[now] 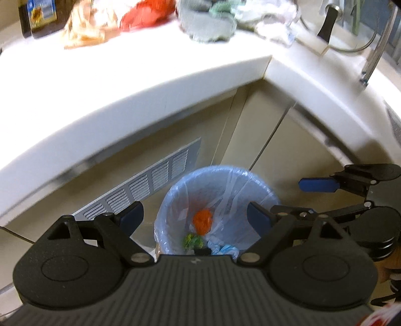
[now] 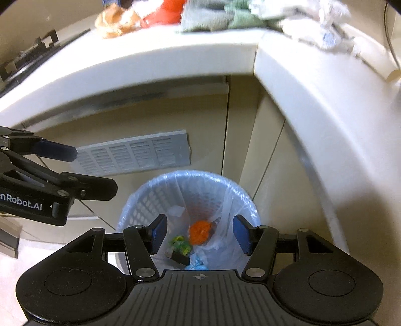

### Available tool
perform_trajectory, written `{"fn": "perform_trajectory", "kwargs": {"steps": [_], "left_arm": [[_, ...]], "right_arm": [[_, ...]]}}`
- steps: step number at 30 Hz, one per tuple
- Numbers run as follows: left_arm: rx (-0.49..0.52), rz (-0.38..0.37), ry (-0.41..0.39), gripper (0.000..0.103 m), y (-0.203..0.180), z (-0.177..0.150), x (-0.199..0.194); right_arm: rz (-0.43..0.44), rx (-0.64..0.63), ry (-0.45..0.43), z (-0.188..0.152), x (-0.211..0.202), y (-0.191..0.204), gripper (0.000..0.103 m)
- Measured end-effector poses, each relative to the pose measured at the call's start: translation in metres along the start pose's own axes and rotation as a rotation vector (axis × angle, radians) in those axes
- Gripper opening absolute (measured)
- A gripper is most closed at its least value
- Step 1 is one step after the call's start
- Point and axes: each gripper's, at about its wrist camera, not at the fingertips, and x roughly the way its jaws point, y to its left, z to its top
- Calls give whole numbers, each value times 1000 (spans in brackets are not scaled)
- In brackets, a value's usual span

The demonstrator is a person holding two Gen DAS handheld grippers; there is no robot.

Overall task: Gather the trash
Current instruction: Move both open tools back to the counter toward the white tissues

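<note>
Two grippers hang over a white mesh bin [image 2: 186, 218] lined with a pale blue bag, standing on the floor in the inside corner of a white counter [image 1: 150, 82]. Our left gripper [image 1: 195, 218] has its jaws spread wide with nothing between them; our right gripper [image 2: 199, 234] also stands parted and empty, its pads touching nothing. In the right wrist view the bin's trash lies low: an orange wad [image 2: 200, 232] near the centre, a green-yellow scrap [image 2: 181, 244] at its 8 o'clock, a dark piece [image 2: 179, 258] and a blue crumple [image 2: 198, 262] toward 6 o'clock. Up at 12 o'clock, blurred on the counter, we see more litter: a tan wrapper [image 1: 87, 27], a red bag [image 1: 145, 13] and white crumpled plastic [image 1: 270, 17]. A grey vent grille [image 2: 135, 155] sits at the bin's 11 o'clock.
</note>
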Motion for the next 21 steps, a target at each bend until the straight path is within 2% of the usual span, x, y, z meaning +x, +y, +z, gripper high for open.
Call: {"fn": "perform_trajectory", "kwargs": {"steps": [3,8,11,13,16,18,21], "left_arm": [[-6,-19,-53,88,-1,7,-22],[-3,-40,-166,88,-5,19,-59],[-4,-48,-227,88,-6,29,-75],[2,-51,-259,88,-7,36,-82],[19,-60,-293,88,-9,50,-89],[33,-71,-314,88,-12,59,-90],[56,-80,-331,88,-23,73,-88]], "right_arm": [[-4,-13,-34,3,-15,2,58],[-27,-21,-175,14,-69,9,58],[-44,-10,-223,18,-86,9,58],[-85,21,-282,26,-105,8,58],[-114,56,-309,32,-115,0,58],[-184,105,-328,42,-123,-12,58],[-241,139,-348,51,-135,-31,58]]}}
